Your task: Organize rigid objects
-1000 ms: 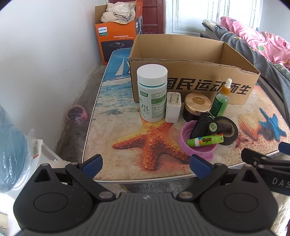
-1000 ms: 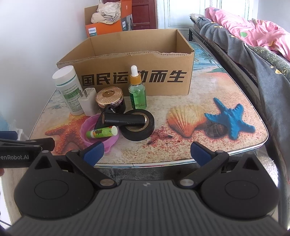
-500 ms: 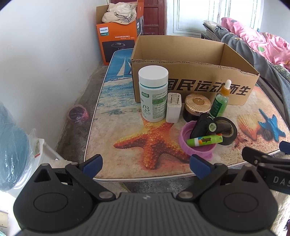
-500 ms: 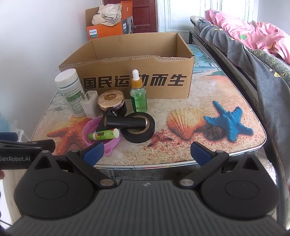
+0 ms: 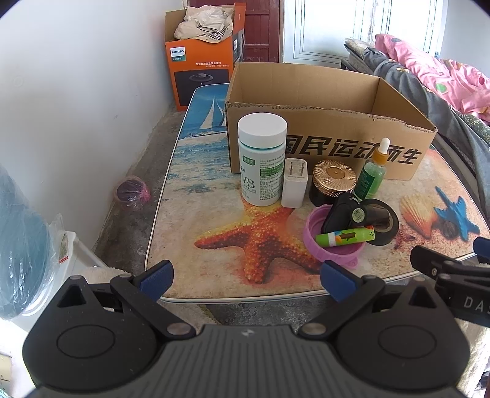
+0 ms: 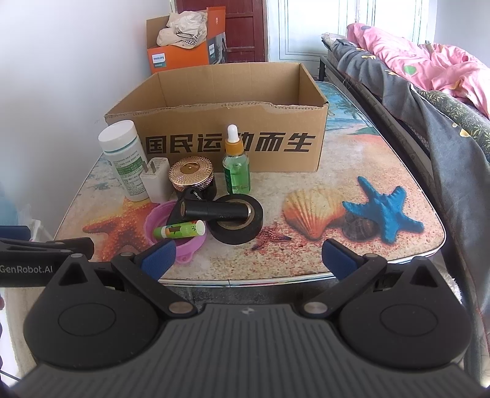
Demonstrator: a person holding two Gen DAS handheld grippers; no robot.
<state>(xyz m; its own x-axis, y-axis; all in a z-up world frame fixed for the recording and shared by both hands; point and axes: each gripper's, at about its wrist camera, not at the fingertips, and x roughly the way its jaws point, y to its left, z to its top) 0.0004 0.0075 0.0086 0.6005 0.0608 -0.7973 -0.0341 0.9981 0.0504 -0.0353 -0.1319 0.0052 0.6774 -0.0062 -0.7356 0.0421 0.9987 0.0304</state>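
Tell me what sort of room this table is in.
Most likely a bedroom at home: a bed with a pink quilt runs beside the table, a wooden door stands behind, and a cardboard box awaits the clutter.

Matt corrugated cardboard box (image 6: 214,101); glossy table (image 6: 352,159); ribbed gold lid (image 6: 191,169).
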